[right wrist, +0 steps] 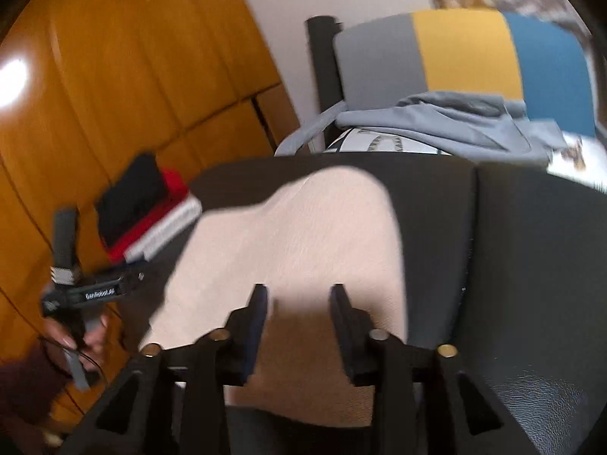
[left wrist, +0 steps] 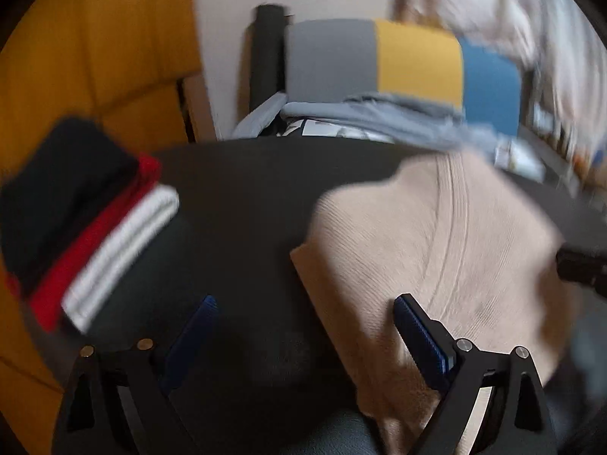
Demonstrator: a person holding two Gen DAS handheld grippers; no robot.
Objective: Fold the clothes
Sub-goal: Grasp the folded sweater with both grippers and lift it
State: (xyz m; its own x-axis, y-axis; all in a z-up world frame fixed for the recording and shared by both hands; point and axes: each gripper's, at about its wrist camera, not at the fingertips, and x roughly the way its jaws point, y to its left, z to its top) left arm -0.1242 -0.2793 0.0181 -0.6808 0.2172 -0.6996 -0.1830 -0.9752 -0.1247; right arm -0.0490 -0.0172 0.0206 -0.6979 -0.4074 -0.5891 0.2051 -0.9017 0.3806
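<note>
Both tongs stand apart and hold nothing. The beige sweater (right wrist: 296, 235) lies on the dark table (right wrist: 531, 246) under the right gripper (right wrist: 299, 295); it is below the right finger of the left gripper (left wrist: 305, 305). A folded pile (left wrist: 76, 223) sits to the left of both.

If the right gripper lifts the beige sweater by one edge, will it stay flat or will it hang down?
The beige sweater would probably droop: it looks like soft ribbed knit, lying limp on the dark table. Its folded layers could slide apart, since nothing visibly pins them. It seems light, though that is a guess. The right gripper stands open above it.
</note>
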